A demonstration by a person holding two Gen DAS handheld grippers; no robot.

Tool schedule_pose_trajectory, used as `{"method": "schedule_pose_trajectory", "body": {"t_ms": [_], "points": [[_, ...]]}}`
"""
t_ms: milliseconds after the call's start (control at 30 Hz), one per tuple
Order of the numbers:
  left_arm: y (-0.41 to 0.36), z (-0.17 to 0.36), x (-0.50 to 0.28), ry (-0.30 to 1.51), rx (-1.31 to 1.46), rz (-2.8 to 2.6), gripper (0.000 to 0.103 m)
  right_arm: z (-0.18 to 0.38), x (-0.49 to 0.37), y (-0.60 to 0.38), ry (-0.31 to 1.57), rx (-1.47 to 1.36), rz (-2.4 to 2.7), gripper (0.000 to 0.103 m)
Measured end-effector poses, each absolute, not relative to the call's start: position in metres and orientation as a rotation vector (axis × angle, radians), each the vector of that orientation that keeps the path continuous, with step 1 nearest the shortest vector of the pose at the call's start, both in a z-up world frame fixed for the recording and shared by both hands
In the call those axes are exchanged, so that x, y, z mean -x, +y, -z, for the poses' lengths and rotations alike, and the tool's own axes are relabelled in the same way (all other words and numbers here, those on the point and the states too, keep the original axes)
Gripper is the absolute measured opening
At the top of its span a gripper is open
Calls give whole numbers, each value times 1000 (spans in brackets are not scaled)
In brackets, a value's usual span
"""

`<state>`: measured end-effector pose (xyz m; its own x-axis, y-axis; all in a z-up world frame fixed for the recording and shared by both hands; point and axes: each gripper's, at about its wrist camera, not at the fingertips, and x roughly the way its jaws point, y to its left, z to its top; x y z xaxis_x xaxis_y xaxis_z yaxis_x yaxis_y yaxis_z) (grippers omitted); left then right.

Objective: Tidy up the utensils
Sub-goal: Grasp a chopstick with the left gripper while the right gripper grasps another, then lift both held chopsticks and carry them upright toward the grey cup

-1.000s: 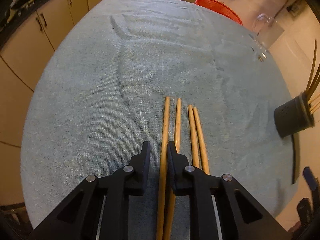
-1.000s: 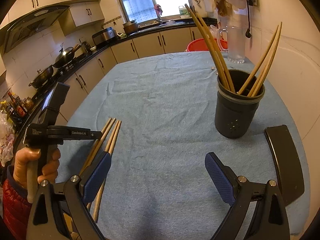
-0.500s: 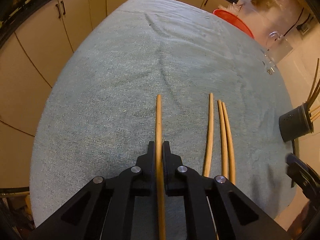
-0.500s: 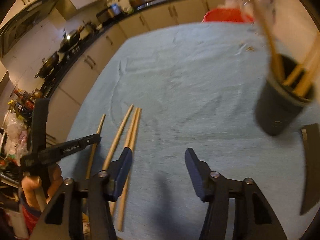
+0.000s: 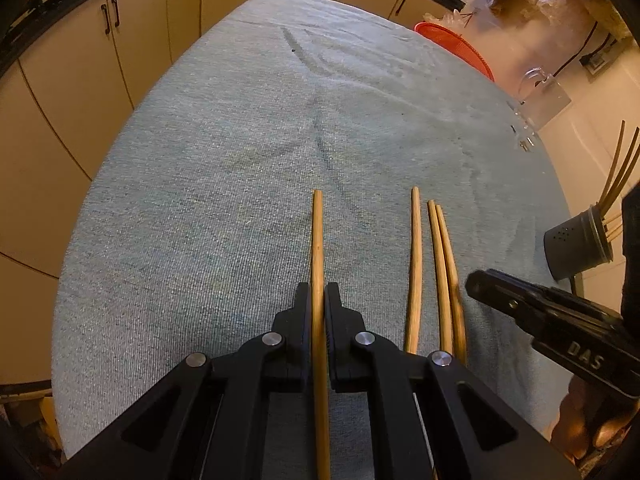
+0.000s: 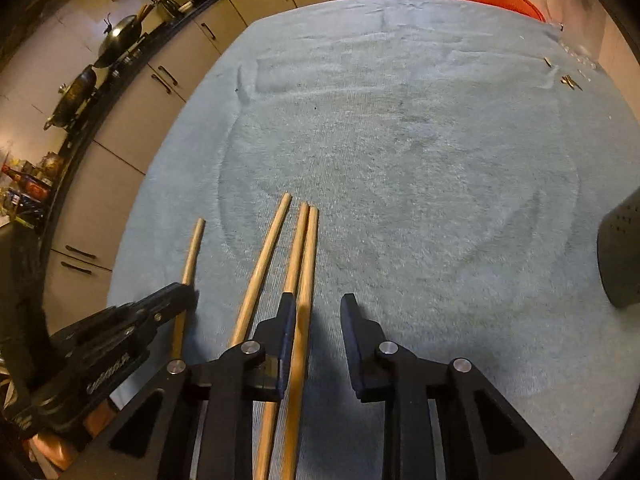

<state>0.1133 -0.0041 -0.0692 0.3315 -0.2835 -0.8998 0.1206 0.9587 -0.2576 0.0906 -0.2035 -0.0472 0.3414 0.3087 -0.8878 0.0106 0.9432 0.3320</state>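
One wooden chopstick (image 5: 318, 264) lay pinched between the pads of the left claw (image 5: 319, 304), its tip reaching out ahead over the blue cloth of the table (image 5: 240, 160). To that claw's right, three more chopsticks (image 5: 436, 272) lay loose on the cloth, one alone and two together as a pair.

The right claw (image 6: 318, 320) hung low over that pair. Its jaws had just been closing, yet a gap stood between them: the rightmost chopstick (image 6: 304, 300) lay against the left pad, the right pad well clear of it, so nothing was gripped. The dark holder (image 5: 576, 244), already bristling with chopsticks, stood off to the right beyond this claw.

I judged this the picking-up step, both hands gathering sticks. Next the right claw needed to finish closing on its stick, then both would carry theirs to the holder, tipping them upright.
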Motion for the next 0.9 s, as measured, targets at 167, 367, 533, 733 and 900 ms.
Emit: {"method": "schedule_pose_trajectory", "body": {"t_ms": [167,367,533,733,900], "points": [[-4,70,-115,1207,157,272,6,52,-97,-193,1229,-224,-174,19],[-6,70,-117,1208,143,265,6,55,-105,-176,1230,-113,-145,19],[-12,68,-120,1204,128,257,6,56,-112,-176,1209,-78,-149,9],[-8,56,-117,1165,186,292,6,36,-102,-202,1119,-239,-194,8],[-10,19,-100,1060,200,328,6,-9,-70,-222,946,-265,-217,8]]}}
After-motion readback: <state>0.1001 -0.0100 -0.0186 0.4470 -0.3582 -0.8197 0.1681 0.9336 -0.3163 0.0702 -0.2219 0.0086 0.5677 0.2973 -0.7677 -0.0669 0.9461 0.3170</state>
